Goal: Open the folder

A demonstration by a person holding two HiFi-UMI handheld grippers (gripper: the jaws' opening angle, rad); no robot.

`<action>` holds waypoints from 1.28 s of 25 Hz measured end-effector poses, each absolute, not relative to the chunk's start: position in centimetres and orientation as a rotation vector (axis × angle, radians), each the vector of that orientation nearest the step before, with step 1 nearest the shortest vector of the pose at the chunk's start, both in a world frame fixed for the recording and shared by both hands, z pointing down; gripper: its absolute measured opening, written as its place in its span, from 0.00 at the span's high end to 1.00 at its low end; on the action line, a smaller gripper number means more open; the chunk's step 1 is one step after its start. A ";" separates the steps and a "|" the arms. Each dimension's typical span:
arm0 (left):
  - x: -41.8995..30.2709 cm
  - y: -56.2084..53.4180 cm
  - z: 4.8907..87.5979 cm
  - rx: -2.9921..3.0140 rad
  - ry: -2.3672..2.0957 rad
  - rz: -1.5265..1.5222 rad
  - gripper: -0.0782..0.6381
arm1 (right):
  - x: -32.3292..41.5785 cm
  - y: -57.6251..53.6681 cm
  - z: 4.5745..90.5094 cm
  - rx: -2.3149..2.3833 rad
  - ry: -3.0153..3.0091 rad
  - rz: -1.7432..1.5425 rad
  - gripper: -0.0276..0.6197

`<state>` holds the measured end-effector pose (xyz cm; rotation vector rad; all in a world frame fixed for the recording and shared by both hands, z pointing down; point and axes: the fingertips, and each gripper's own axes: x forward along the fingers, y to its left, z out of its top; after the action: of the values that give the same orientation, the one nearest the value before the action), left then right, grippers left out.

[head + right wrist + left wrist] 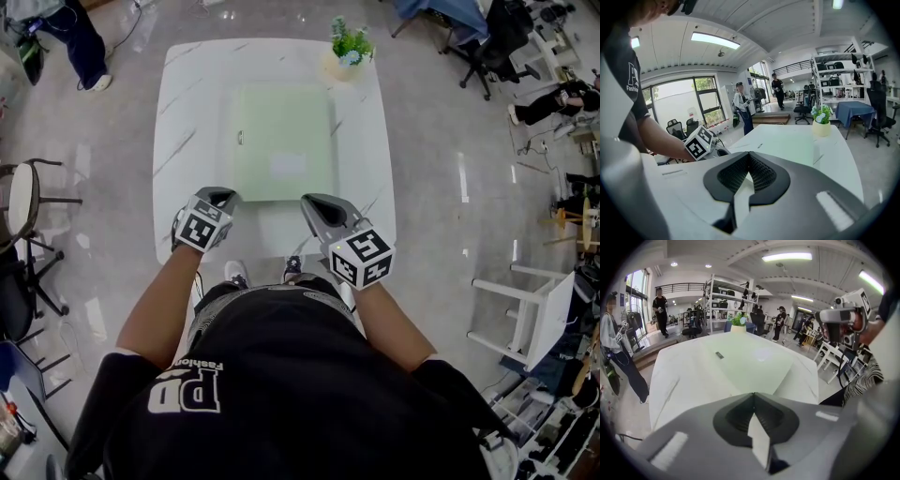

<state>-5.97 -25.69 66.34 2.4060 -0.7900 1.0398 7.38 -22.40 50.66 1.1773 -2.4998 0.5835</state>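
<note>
Head view: I held my left gripper (223, 195) and right gripper (314, 202), both closed and empty, at six o'clock of the folder (281, 141), presumably to reach its cover.

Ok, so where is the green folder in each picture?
Head view: the flat pale green plastic folder lies closed in the middle of the white marble table.
Left gripper view: the folder is in the centre, stretching away.
Right gripper view: the folder is just right of centre.
Shared landmark: the small green plant in a cream pot, at the table's far edge past the folder.
</note>
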 end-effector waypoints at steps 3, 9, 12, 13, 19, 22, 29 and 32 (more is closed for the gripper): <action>-5.9 -25.5 66.2 2.384 -0.777 1.035 0.82 | 7.4 -22.2 50.5 1.175 -2.505 0.559 0.96; -5.6 -25.3 65.9 2.374 -0.740 1.105 0.82 | 7.1 -21.8 50.0 1.159 -2.521 0.496 0.96; -5.6 -25.3 65.9 2.370 -0.750 1.082 0.82 | 6.8 -21.6 49.6 1.133 -2.540 0.455 0.96; -5.6 -25.3 65.8 2.367 -0.753 1.070 0.82 | 6.8 -21.5 49.5 1.129 -2.545 0.444 0.96; -5.9 -25.7 66.4 2.364 -0.744 1.050 0.82 | 6.5 -21.2 48.7 1.115 -2.570 0.383 0.93; -6.0 -25.8 66.8 2.361 -0.734 1.040 0.82 | 6.4 -21.2 48.7 1.103 -2.569 0.355 0.92; -6.0 -25.8 66.6 2.356 -0.708 1.022 0.82 | 5.8 -20.8 48.6 1.043 -2.545 0.235 0.90; -6.1 -25.8 66.7 2.357 -0.707 1.021 0.82 | 5.6 -20.8 48.7 1.041 -2.544 0.238 0.90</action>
<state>-6.14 -25.78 66.70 2.3569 -0.7070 1.0207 5.56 -20.78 48.72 1.0409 -2.5439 0.2378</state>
